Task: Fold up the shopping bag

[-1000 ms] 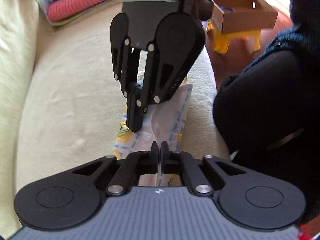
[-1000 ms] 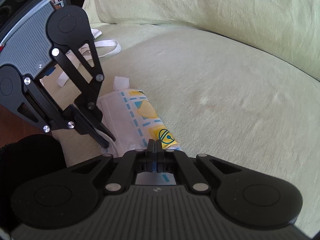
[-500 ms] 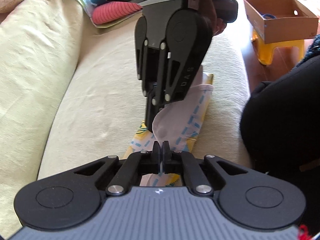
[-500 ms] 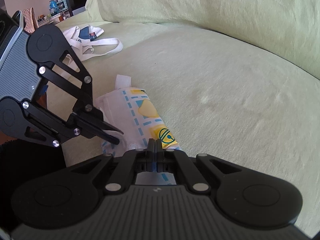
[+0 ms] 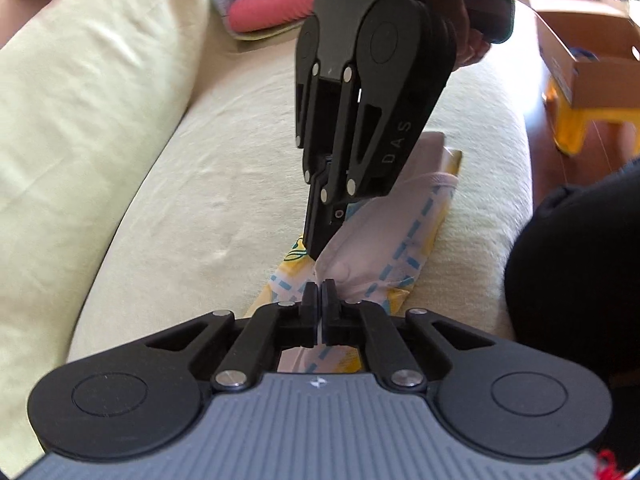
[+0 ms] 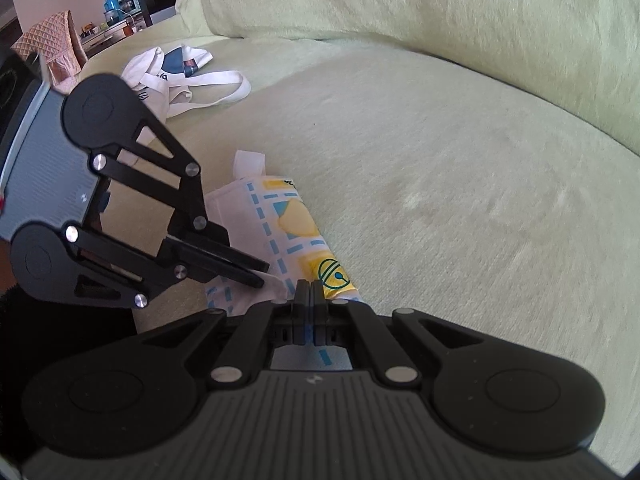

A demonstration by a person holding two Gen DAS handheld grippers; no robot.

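The shopping bag [image 5: 404, 236] is white with yellow patches and blue dashed lines, folded into a long narrow strip on the pale green sofa seat. It also shows in the right wrist view [image 6: 280, 224]. My left gripper [image 5: 319, 286] is shut on a corner of the bag at its near end. My right gripper [image 6: 309, 286] is shut on the bag's edge beside it. In the left wrist view the right gripper [image 5: 316, 248] comes down from above onto the same end. In the right wrist view the left gripper [image 6: 260, 276] reaches in from the left. The pinched fabric is lifted slightly.
A white tote bag [image 6: 180, 76] lies further along the sofa. Folded pink and blue cloth [image 5: 268, 8] sits at the far end of the seat. A cardboard box [image 5: 588, 60] rests on a yellow stool on the wooden floor. The person's dark-clothed knee [image 5: 580, 264] is at the sofa's front edge.
Both grippers have lifted the pinched end of the bag and carried it over the strip. The fabric has bulged up. Both stayed shut.
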